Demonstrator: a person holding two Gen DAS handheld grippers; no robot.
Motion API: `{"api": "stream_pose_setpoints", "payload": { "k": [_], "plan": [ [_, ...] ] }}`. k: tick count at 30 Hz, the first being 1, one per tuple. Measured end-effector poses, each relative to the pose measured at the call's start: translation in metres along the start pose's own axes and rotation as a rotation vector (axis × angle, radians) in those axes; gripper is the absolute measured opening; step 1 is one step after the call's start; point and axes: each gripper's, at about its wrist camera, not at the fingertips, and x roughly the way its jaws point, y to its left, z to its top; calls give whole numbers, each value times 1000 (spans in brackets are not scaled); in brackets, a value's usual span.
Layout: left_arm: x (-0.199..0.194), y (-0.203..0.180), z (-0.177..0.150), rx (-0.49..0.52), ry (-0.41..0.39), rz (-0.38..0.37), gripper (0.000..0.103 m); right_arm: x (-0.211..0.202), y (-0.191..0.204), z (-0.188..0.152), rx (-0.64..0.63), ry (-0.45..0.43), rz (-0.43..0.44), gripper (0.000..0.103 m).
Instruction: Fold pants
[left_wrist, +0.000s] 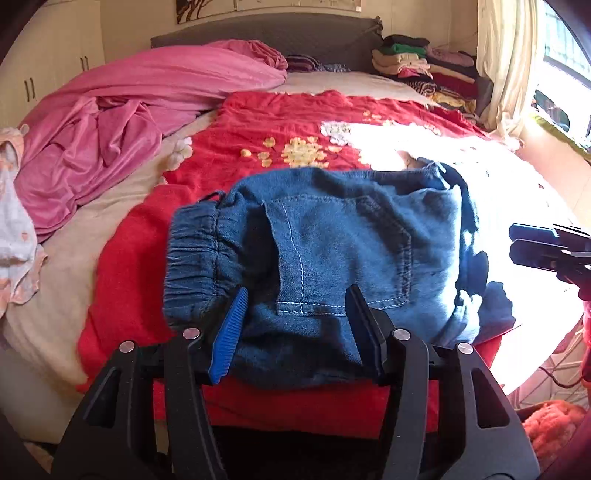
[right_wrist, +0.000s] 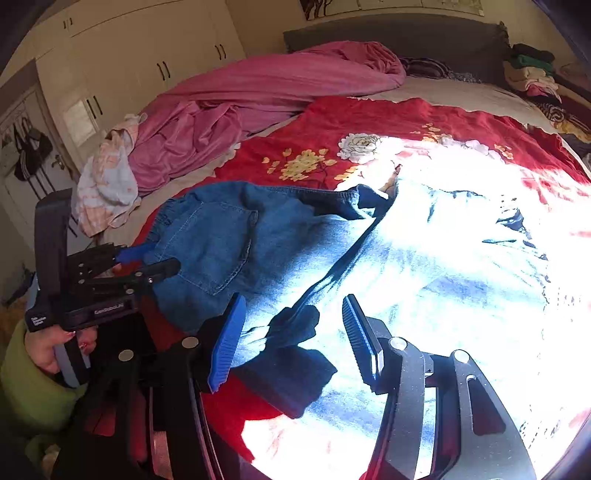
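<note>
Blue denim pants (left_wrist: 332, 251) lie on the red flowered bedspread (left_wrist: 280, 122), elastic waistband at the left, back pocket up. My left gripper (left_wrist: 295, 295) is open, its jaws spread above the seat near the pocket's lower edge, holding nothing. In the right wrist view the pants (right_wrist: 236, 236) stretch to the right into harsh sunlight, legs washed out. My right gripper (right_wrist: 293, 306) is open over a dark fold of the leg fabric. The left gripper (right_wrist: 151, 262) shows at the left of that view; the right gripper (left_wrist: 517, 243) shows at the right edge of the left view.
A pink blanket (left_wrist: 122, 122) is heaped at the bed's left. A pale garment (left_wrist: 11, 221) lies at the left edge. Stacked folded clothes (left_wrist: 424, 66) sit at the far right by the headboard. Curtain and window are at the right; wardrobe doors (right_wrist: 147, 66) stand behind.
</note>
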Motion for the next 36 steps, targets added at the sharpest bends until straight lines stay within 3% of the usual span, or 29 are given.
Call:
{"api": "stream_pose_setpoints", "payload": {
  "k": [2, 4, 8, 13, 19, 22, 24, 26, 29, 36],
  "plan": [
    [-18, -2, 5, -4, -37, -10, 50, -3, -9, 3, 19, -13, -22, 62],
    [-30, -4, 12, -6, -67, -16, 52, -7, -16, 5, 32, -27, -37, 63],
    [-33, -17, 28, -1, -74, -109, 55, -18, -31, 17, 36, -59, -76, 63],
    [-13, -51, 42, 29, -22, -270, 55, -22, -48, 45, 15, -78, -142, 69],
    [25, -84, 47, 14, 81, -474, 54, 10, -62, 86, -12, -16, -170, 73],
    [40, -99, 43, 27, 112, -505, 40, 36, -57, 100, -57, 27, -175, 74],
    [52, -106, 41, 33, 132, -512, 21, 54, -57, 109, -76, 56, -184, 74],
    [65, -109, 35, 9, 176, -549, 14, 74, -61, 117, -75, 95, -211, 74],
    [75, -114, 26, -3, 210, -574, 11, 102, -65, 126, -72, 158, -250, 74],
    [68, -125, 14, 55, 194, -557, 11, 158, -80, 142, -77, 273, -369, 74]
  ]
}}
